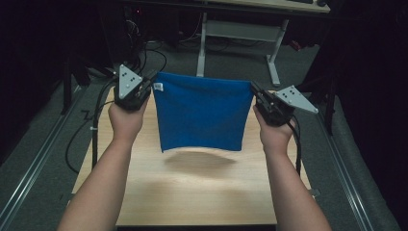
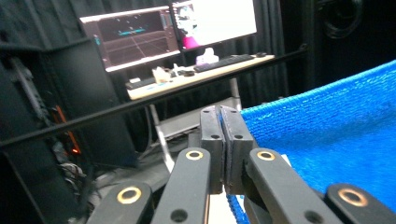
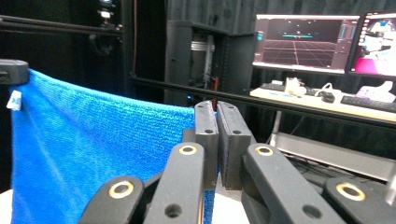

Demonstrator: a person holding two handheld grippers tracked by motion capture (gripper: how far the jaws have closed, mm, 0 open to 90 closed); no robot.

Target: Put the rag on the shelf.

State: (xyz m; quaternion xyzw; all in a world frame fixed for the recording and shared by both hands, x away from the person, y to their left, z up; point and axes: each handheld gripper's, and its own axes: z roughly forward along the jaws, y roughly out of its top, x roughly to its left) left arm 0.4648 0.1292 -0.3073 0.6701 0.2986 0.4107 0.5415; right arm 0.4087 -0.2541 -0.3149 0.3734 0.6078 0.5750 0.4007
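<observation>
A blue cloth (image 1: 199, 113) hangs spread out above the wooden table (image 1: 192, 192), its lower edge clear of the surface and casting a shadow. My left gripper (image 1: 153, 85) is shut on the cloth's top left corner, beside a small white tag. My right gripper (image 1: 253, 91) is shut on the top right corner. In the left gripper view the jaws (image 2: 223, 140) pinch the cloth (image 2: 336, 135), which stretches off to the right. In the right gripper view the jaws (image 3: 216, 140) pinch the cloth (image 3: 93, 149), which stretches left to the other gripper.
A white-legged desk (image 1: 240, 29) stands beyond the table, carrying monitors (image 3: 303, 44) and a keyboard. Dark racks and cables lie at the far left. Metal rails run along the floor on both sides of the table.
</observation>
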